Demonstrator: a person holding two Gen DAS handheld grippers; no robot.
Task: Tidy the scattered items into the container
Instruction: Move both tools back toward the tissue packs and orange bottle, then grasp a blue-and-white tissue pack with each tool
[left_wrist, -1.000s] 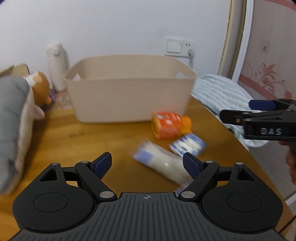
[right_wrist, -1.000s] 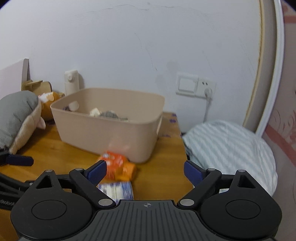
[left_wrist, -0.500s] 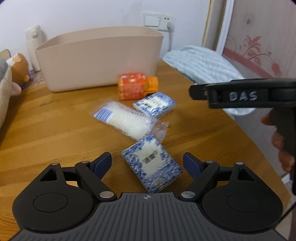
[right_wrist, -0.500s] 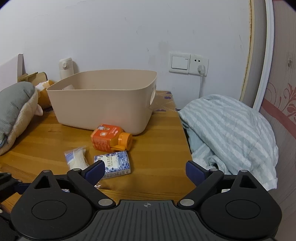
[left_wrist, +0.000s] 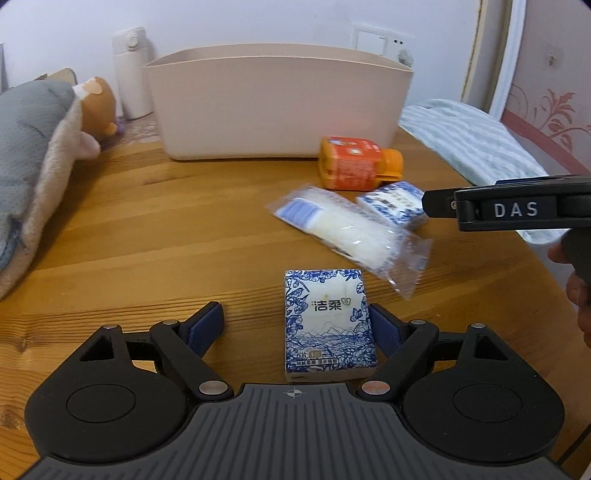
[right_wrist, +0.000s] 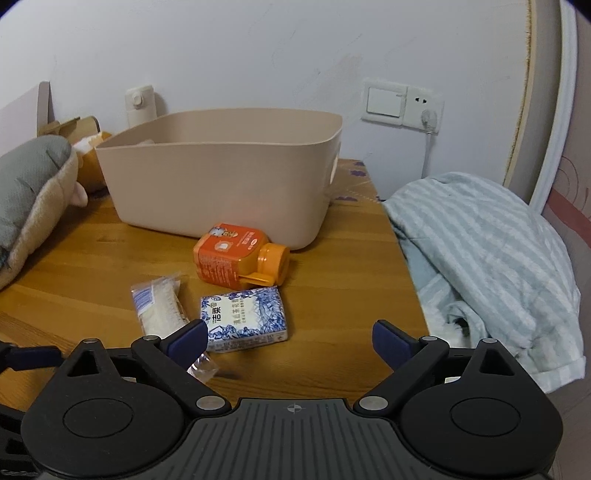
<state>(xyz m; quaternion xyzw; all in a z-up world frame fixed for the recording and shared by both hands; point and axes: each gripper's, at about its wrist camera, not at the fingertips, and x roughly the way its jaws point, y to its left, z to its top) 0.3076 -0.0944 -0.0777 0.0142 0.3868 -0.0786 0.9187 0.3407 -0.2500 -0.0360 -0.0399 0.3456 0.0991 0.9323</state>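
Observation:
A beige plastic bin (left_wrist: 273, 107) stands at the back of the wooden table (left_wrist: 147, 236); it also shows in the right wrist view (right_wrist: 221, 181). In front of it lie an orange bottle (left_wrist: 352, 168) (right_wrist: 236, 256), a clear packet of white cotton swabs (left_wrist: 343, 230) (right_wrist: 159, 306) and a blue-and-white tissue pack (left_wrist: 393, 203) (right_wrist: 245, 319). A second tissue pack (left_wrist: 327, 321) lies between the fingers of my open left gripper (left_wrist: 295, 325), close to the right finger. My right gripper (right_wrist: 290, 338) is open and empty, above the first tissue pack and the table's right side; it shows from the side in the left wrist view (left_wrist: 517, 208).
A grey and beige plush toy (left_wrist: 33, 162) lies at the table's left. A white flask (left_wrist: 131, 72) stands behind the bin's left corner. A striped blue blanket (right_wrist: 491, 258) lies off the table's right edge. A wall socket (right_wrist: 402, 105) is behind.
My left gripper has moved down and forward, so the near tissue pack now lies between its fingers. My right gripper has dropped lower and closer to the items on the table.

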